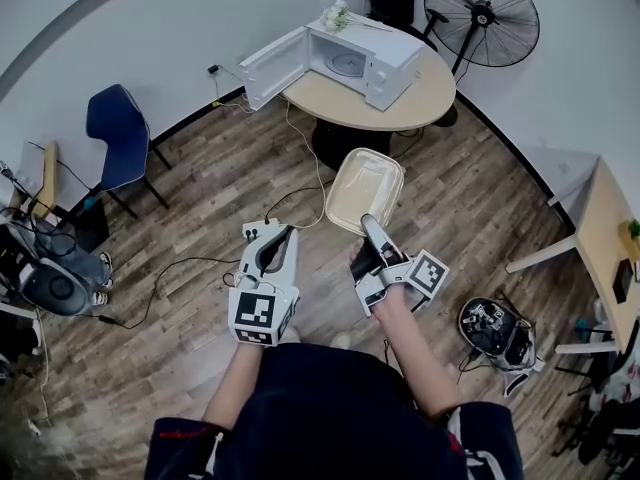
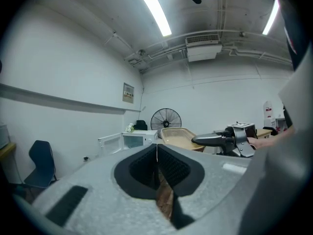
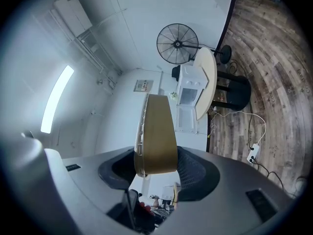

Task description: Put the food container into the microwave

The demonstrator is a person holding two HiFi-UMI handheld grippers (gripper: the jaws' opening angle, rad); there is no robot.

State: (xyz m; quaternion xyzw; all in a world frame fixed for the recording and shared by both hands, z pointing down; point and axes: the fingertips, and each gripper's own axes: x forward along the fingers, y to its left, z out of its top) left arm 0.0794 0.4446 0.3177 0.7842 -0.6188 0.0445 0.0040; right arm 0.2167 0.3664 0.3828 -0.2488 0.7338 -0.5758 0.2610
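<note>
Head view: we hold the container (image 1: 364, 190) in the air over the wood floor (image 1: 200, 238) with our right gripper (image 1: 370, 226), its fingers (image 3: 195, 173) clamped on the container's near edge. The container is near the round worktop (image 1: 420, 103) but apart from the microwave (image 1: 375, 58), which stands on the worktop's far side with its door (image 1: 272, 68) swung open to the left. Our left gripper (image 1: 283, 234) hangs just left of the right one, fingers (image 2: 171, 166) pressed together with nothing between them.
</note>
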